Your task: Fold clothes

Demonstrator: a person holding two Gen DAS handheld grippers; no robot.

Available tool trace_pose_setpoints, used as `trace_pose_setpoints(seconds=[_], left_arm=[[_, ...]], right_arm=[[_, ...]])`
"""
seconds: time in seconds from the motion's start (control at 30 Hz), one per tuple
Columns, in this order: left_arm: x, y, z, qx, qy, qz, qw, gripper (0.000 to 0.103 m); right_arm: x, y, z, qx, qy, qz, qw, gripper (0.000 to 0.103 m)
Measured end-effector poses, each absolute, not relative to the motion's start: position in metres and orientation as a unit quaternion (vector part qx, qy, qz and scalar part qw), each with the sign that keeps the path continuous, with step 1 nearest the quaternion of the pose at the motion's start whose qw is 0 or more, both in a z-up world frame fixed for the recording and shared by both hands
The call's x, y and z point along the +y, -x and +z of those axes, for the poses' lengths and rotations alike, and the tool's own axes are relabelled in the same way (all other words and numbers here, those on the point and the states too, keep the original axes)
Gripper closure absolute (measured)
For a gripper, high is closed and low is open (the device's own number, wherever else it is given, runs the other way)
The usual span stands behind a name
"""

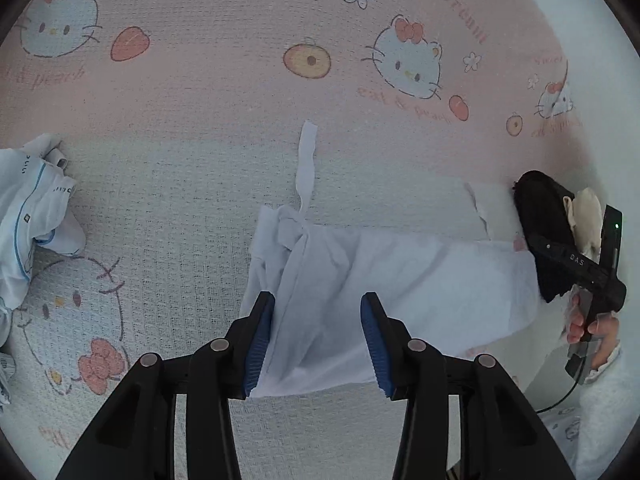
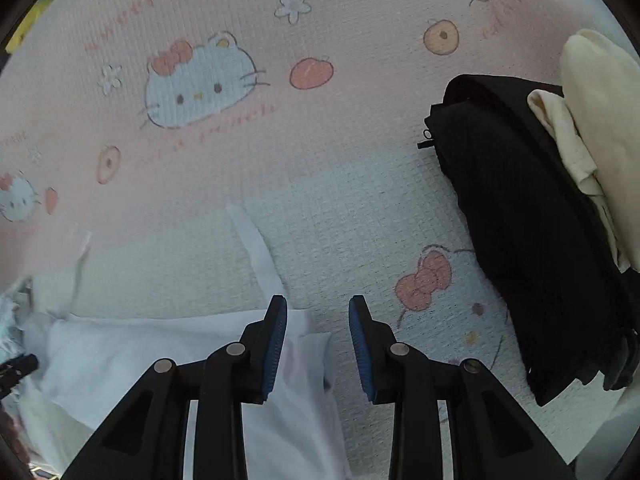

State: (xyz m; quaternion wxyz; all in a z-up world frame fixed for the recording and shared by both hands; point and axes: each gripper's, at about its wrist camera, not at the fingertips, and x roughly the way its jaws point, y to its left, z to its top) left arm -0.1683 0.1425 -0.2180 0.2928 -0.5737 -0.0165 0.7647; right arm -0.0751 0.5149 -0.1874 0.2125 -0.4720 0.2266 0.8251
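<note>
Left gripper (image 1: 318,344) is seen with jaws spread wide, the white garment (image 1: 400,276) lying slack between them, not pinched. Right gripper (image 2: 318,346) is also parted, positioned over the garment's right edge. The garment is laid flat on the pink cat-print bed cover (image 1: 224,92), a strap (image 1: 307,160) stretched away from it. Folded black clothing (image 2: 532,216) topped with a cream item (image 2: 600,120) is placed right; a crumpled white-blue garment (image 1: 32,216) far left.
</note>
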Motion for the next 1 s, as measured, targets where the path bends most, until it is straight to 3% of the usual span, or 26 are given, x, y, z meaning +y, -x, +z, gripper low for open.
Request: trace_pose_setpoints(seconds=[0.07, 0.1, 0.27, 0.47, 0.57, 0.67, 0.73, 0.8, 0.83, 1.0], left_arm=[[0.142, 0.179, -0.215, -0.023, 0.576, 0.764, 0.289, 0.061], [0.140, 0.175, -0.210, -0.023, 0.575, 0.766, 0.286, 0.061], [0.153, 0.179, -0.208, -0.010, 0.575, 0.767, 0.285, 0.061], [0.172, 0.186, -0.208, 0.016, 0.566, 0.776, 0.278, 0.061], [0.182, 0.194, -0.214, 0.026, 0.569, 0.775, 0.272, 0.061], [0.190, 0.203, -0.223, 0.022, 0.572, 0.774, 0.270, 0.061], [0.190, 0.206, -0.228, 0.016, 0.567, 0.780, 0.262, 0.062], [0.186, 0.205, -0.228, 0.019, 0.558, 0.793, 0.245, 0.093], [0.184, 0.204, -0.228, 0.020, 0.553, 0.799, 0.237, 0.093], [0.161, 0.201, -0.220, 0.025, 0.541, 0.811, 0.222, 0.095]], right_arm=[[0.510, 0.066, -0.175, 0.219, 0.466, 0.837, 0.184, 0.042], [0.506, 0.062, -0.171, 0.206, 0.466, 0.843, 0.175, 0.038], [0.485, 0.058, -0.185, 0.124, 0.509, 0.835, 0.169, 0.038], [0.481, 0.048, -0.212, 0.146, 0.520, 0.825, 0.166, 0.039], [0.483, 0.053, -0.216, 0.164, 0.515, 0.825, 0.165, 0.047], [0.488, 0.064, -0.221, 0.186, 0.522, 0.817, 0.161, 0.062], [0.489, 0.070, -0.226, 0.191, 0.526, 0.813, 0.162, 0.079], [0.486, 0.074, -0.226, 0.177, 0.523, 0.817, 0.165, 0.090], [0.483, 0.075, -0.224, 0.165, 0.516, 0.823, 0.169, 0.096], [0.454, 0.078, -0.203, 0.052, 0.488, 0.854, 0.171, 0.098]])
